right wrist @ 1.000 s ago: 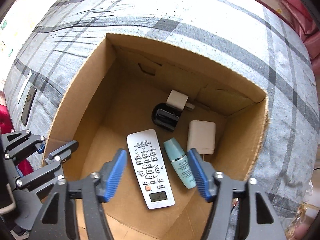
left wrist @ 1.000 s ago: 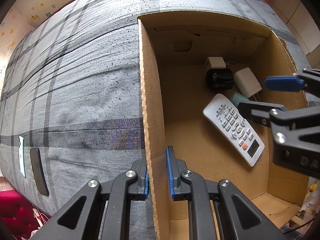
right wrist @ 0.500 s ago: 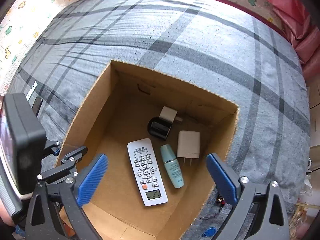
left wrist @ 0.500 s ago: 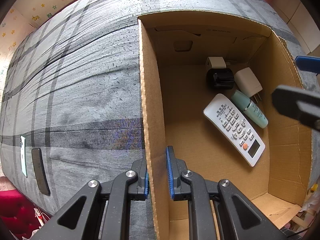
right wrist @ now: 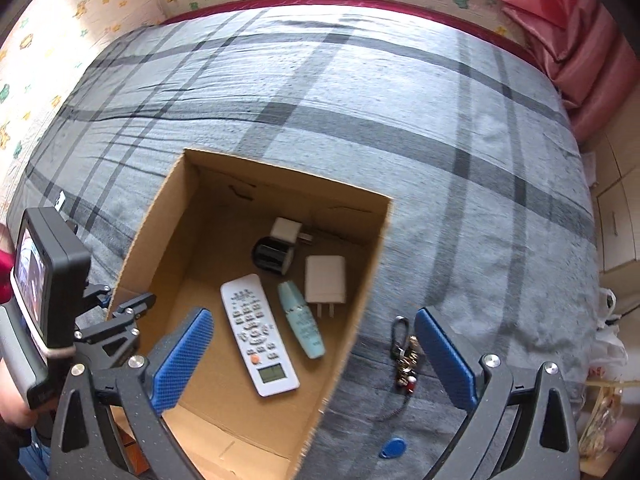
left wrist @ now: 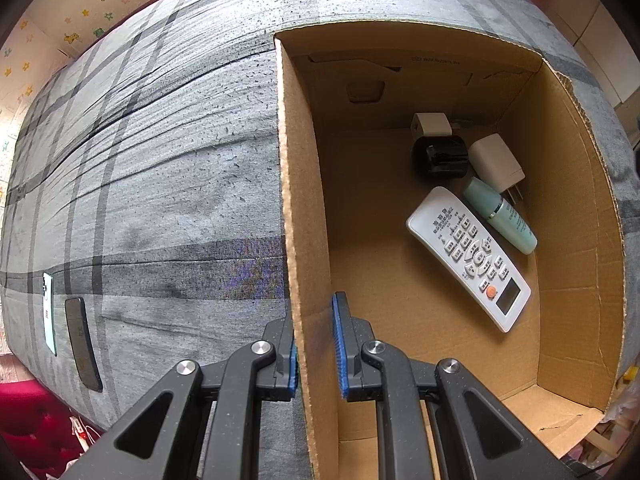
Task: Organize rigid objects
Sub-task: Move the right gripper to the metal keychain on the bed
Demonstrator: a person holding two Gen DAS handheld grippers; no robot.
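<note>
My left gripper (left wrist: 316, 352) is shut on the left wall of the open cardboard box (left wrist: 304, 208), one pad on each side of it. On the box floor lie a white remote (right wrist: 258, 332), a teal bottle (right wrist: 300, 324), a white charger (right wrist: 325, 280), a black round object (right wrist: 272, 256) and a small white plug (right wrist: 285, 229). The left wrist view also shows the remote (left wrist: 468, 256) and the bottle (left wrist: 500, 216). High above the box's right side, my right gripper (right wrist: 312, 314) is wide open and holds nothing. The right gripper is out of the left wrist view.
The box stands on a grey plaid bed (right wrist: 400, 120). A bunch of keys (right wrist: 404, 356) and a blue fob (right wrist: 392, 448) lie on the bed right of the box. Two phones (left wrist: 82, 348) lie near the bed's left edge. Pink curtain and wall border the bed.
The right gripper opened wide and rose out of the box, leaving the left wrist view. The teal bottle stays on the box floor. The left gripper has not moved.
</note>
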